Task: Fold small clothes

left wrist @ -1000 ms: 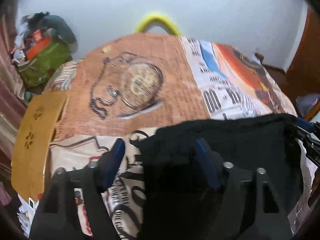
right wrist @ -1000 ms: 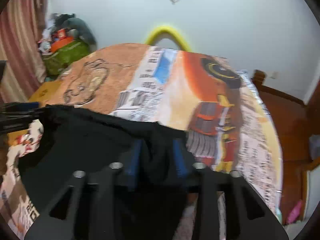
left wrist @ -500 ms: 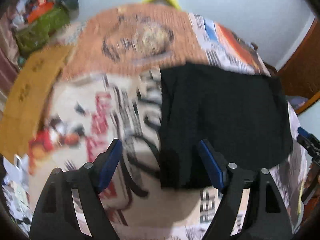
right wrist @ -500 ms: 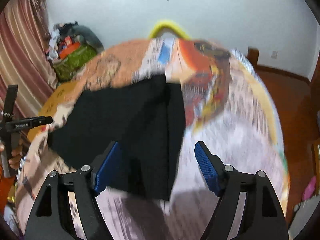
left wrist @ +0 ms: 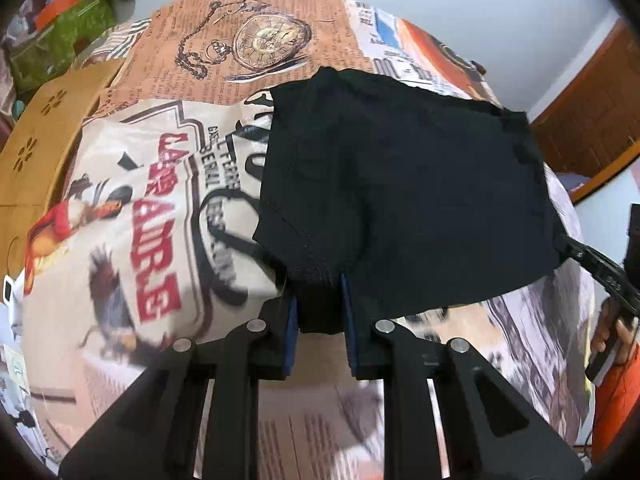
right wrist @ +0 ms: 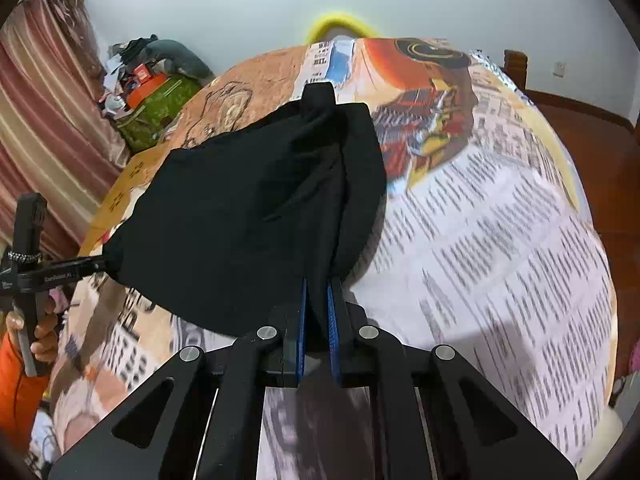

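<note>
- We see the left claw (left wrist: 319, 312) closed tight on the near left corner of the black garment (left wrist: 404, 192), a thick bunched hem pinched between its blue pads (left wrist: 291, 328).
- In the right wrist view the right claw (right wrist: 317, 316) is likewise clamped narrow on the black garment (right wrist: 256, 216), gripping the cloth at its near right corner, with folds running up from the grip toward the far edge.
- The garment is spread between our two claws over the printed bedspread (left wrist: 160, 208); its far part lies on the spread, while we cannot tell how far the near edge is lifted off it.
- From the left wrist view the right claw (left wrist: 576, 254) shows as a black bar meeting the garment's right corner, with the right hand (left wrist: 612, 334) and an orange sleeve just behind it.
- From the right wrist view the left claw (right wrist: 102, 266) meets the garment's left corner, and the left hand (right wrist: 34, 332) grips the handle there.
- The bedspread (right wrist: 500, 240) carries a pocket-watch print (left wrist: 264, 40), red lettering with a rooster, and blurred newspaper text on the right side.
- A tan cardboard box (left wrist: 36, 144) sits just beside the bed's left edge, and a green bag (right wrist: 156, 110) with piled clutter stands well beyond it, near the striped curtain (right wrist: 44, 120).
</note>
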A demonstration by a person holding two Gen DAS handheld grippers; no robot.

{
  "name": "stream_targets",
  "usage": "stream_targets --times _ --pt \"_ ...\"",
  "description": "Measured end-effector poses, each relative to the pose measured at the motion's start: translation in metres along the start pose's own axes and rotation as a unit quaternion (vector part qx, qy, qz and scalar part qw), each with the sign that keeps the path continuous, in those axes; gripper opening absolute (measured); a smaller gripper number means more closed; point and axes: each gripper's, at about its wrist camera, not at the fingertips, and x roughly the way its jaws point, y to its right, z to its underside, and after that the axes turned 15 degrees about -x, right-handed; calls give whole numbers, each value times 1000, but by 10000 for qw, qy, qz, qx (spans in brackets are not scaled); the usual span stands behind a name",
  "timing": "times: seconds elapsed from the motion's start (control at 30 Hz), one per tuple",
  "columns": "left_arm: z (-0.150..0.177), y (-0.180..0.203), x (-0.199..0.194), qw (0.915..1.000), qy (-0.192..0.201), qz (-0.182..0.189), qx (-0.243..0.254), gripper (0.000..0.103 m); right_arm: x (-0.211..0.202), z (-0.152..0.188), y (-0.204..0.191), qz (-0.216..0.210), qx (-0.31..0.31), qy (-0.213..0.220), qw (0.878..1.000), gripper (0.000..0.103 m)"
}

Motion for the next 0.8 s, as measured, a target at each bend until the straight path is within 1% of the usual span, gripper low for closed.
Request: stream_targets --times 0.07,0.13,0.2,0.3,0.37,0.4,0.43,0.47,0.5,0.53,0.57,0.63,0.7,0.77,0.8 --pt "14 -1 -9 10000 -35 -19 54 19 -1 10 -8 -12 -57 -41 10000 8" --pt "33 2 -18 9996 8 -142 246 19 -7 22 -16 -35 -112 -65 9999 8" --pt "50 2 -26 9991 10 -174 385 20 -17 35 -23 -68 -121 -43 9999 8" --pt "73 -2 -34 9989 -67 -231 391 22 -26 51 -35 43 -308 -96 9995 8" --pt "86 -4 -42 9981 70 -433 443 26 -32 57 -44 200 -573 -129 9981 9" --pt "88 -4 -45 9976 135 -500 460 27 -34 59 -46 287 -663 -168 9972 10" --pt "91 -6 -50 9963 248 -670 479 28 -37 59 -46 390 -718 -185 9965 10" --pt "92 -7 -54 9945 363 -849 498 29 -41 58 -46 505 -744 -165 9958 10" --pt "91 -9 -59 9930 460 -954 514 29 -48 55 -44 640 -753 -74 9951 10" --pt "90 -9 -63 9925 512 -977 519 31 -56 52 -42 699 -726 42 9949 10" --pt "87 -10 -67 9923 577 -969 503 33 -61 48 -39 703 -686 122 9951 10" --pt "77 -9 -72 9922 695 -932 443 41 -69 38 -34 722 -647 273 9949 10" --pt "67 -4 -74 9918 818 -889 418 42 -69 30 -32 727 -650 348 9946 11" --pt "53 5 -72 9915 908 -827 428 44 -65 20 -29 681 -601 393 9951 16" --pt "47 9 -70 9914 934 -804 441 46 -61 16 -29 665 -594 413 9952 21"
